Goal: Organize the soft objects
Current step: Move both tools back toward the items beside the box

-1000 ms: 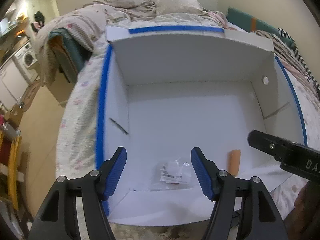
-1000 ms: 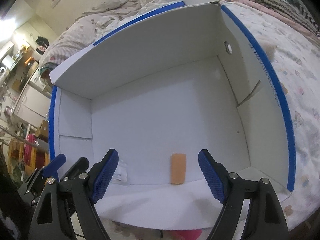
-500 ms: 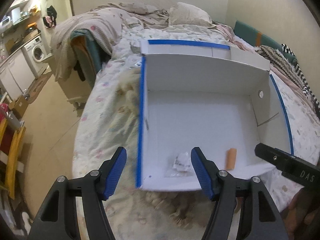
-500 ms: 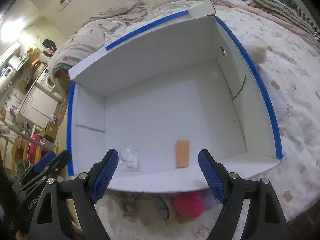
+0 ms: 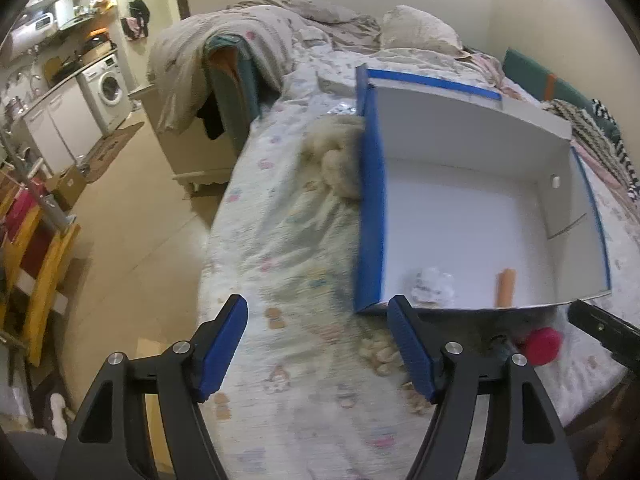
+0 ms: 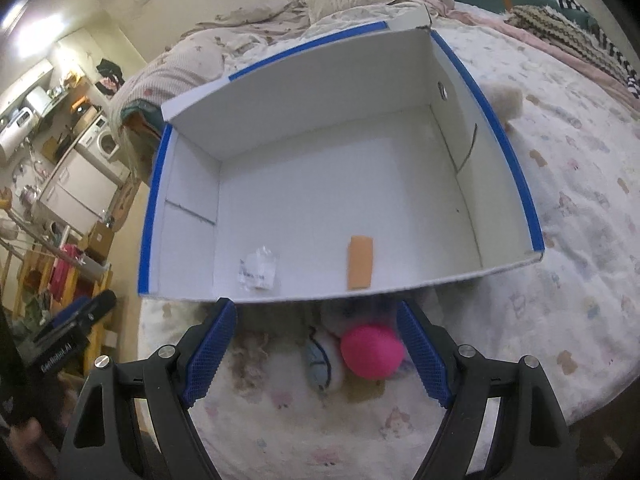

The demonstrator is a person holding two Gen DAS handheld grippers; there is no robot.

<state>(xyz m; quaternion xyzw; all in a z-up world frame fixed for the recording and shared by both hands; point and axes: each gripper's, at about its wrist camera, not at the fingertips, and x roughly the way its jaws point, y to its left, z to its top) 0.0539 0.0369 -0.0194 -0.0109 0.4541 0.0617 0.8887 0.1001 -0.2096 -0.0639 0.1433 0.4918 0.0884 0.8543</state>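
Note:
A white cardboard box with blue-taped rims point(image 6: 516, 168) point(image 5: 370, 208) lies on the bed. Inside lie a crumpled clear bag point(image 6: 259, 269) point(image 5: 434, 286) and an orange strip point(image 6: 361, 262) point(image 5: 506, 287). A pink soft ball point(image 6: 372, 350) point(image 5: 542, 346) and a pale blue-and-white soft toy point(image 6: 322, 364) lie on the bedspread just in front of the box. My right gripper point(image 6: 318, 354) is open above them, empty. My left gripper point(image 5: 320, 348) is open and empty over the bedspread, left of the box. A cream fluffy toy point(image 5: 336, 160) lies against the box's left wall.
Another fluffy cream toy point(image 6: 506, 102) lies right of the box. Pillows and a rumpled quilt point(image 5: 280, 20) are at the bed's head. The bed's edge drops to the floor point(image 5: 132, 232) on the left, with a washing machine point(image 5: 108, 92) and yellow rack point(image 5: 36, 264) beyond.
Both grippers have pulled back from over the box toward the bed's near edge, the left also swinging left. The pink ball and soft toy in front of the box have come into view.

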